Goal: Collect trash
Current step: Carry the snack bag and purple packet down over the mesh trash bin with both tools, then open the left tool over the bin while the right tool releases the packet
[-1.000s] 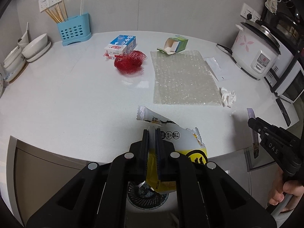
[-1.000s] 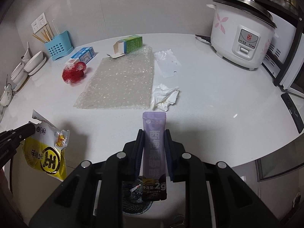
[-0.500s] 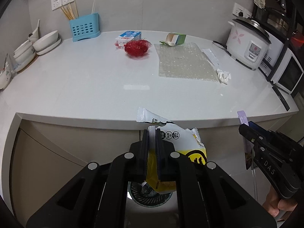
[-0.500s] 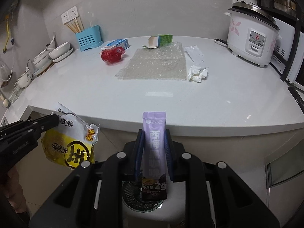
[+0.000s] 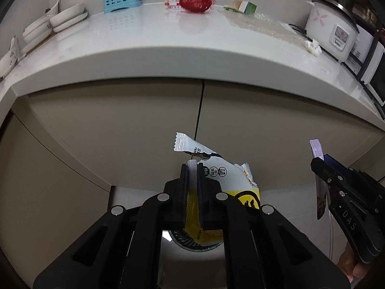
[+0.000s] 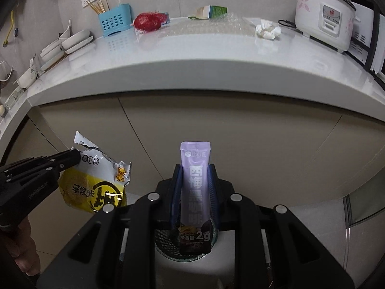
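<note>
Both claws have dropped from above the surface point(image 6: 216, 55) to below its edge, in front of the cabinet doors, so each view now shows the mesh waste bin point(image 6: 166, 243) under its load. The left claw point(image 5: 192, 171) is pinched on the torn yellow snack bag point(image 5: 231, 183), and the right claw point(image 6: 195, 168) is clamped on the purple stick sachet point(image 6: 195, 175), long axis along the fingers, sealed end forward. Judged as the drop step: each claw next needs centring over the bin, then spreading (tissue, netting and bubble wrap remain up top).
</note>
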`<control>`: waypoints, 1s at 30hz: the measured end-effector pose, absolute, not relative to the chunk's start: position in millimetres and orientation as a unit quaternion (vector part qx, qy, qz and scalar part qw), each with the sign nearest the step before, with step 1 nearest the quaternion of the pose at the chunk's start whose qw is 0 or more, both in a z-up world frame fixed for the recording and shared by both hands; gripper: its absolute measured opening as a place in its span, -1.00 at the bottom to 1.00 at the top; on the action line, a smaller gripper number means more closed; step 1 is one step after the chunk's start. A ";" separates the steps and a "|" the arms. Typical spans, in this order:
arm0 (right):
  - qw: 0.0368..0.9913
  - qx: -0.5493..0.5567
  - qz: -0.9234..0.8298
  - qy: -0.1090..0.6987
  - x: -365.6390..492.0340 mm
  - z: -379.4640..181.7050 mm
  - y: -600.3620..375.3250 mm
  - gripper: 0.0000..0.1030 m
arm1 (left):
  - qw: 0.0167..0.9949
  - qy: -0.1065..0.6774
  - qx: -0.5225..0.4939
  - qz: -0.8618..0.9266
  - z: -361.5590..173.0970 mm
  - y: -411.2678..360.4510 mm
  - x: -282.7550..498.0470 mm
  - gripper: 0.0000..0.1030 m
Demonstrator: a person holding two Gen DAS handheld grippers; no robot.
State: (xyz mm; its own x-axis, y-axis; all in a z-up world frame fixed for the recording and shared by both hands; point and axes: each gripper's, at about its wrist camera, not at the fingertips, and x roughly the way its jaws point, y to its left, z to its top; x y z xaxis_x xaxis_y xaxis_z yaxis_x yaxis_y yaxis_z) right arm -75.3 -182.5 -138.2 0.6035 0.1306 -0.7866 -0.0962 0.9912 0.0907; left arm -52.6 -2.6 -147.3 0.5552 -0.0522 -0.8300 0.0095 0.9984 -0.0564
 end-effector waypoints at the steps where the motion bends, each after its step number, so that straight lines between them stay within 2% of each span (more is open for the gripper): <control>1: 0.894 0.019 0.063 0.444 -75.4 -147.7 -181.1 -0.61 | 0.880 0.474 -0.023 -0.015 -160.0 -1.0 -51.6 -0.87; 20: 0.847 0.017 0.041 0.529 -41.8 -373.4 -165.9 -0.61 | 0.846 0.533 -0.026 -0.008 -400.5 4.9 -9.8 -0.87; 30: 0.826 0.009 0.035 0.562 -32.2 -446.0 -160.0 -0.61 | 0.826 0.563 -0.022 -0.016 -494.4 -6.1 -10.4 -0.87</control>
